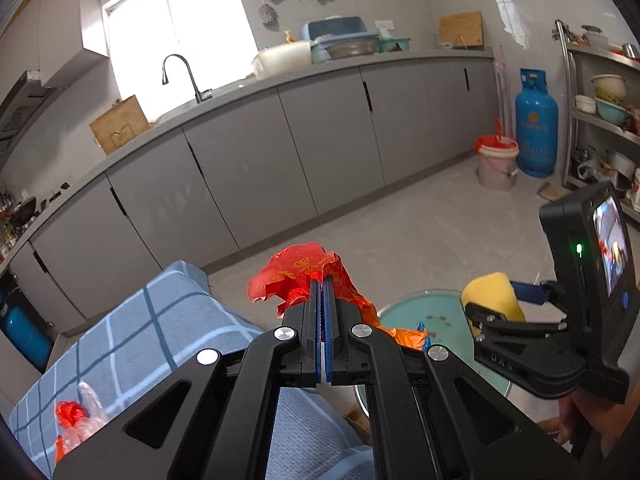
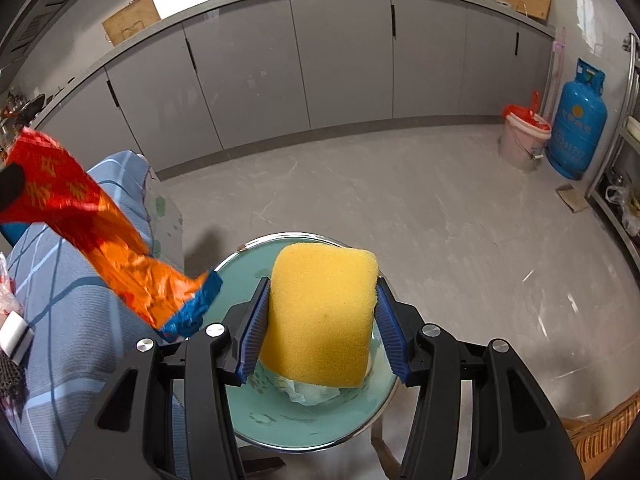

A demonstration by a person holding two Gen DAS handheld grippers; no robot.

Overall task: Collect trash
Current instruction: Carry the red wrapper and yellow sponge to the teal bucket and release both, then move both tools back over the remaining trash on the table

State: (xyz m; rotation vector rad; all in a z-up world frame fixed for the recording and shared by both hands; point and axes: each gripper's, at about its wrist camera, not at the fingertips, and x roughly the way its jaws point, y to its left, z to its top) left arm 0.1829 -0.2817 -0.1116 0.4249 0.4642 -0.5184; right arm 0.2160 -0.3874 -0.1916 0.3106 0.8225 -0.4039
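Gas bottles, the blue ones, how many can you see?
2. One blue gas bottle stands by the bucket near the metal shelf. Another hides low at the cabinets' far left end. More may be hidden.

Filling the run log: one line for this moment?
left tongs: shut on red wrapper | right tongs: shut on yellow sponge | over teal table

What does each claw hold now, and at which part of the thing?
The left claw is shut on the red bag, pinching its upper edge. The right claw holds the yellow sponge by its two opposite sides.
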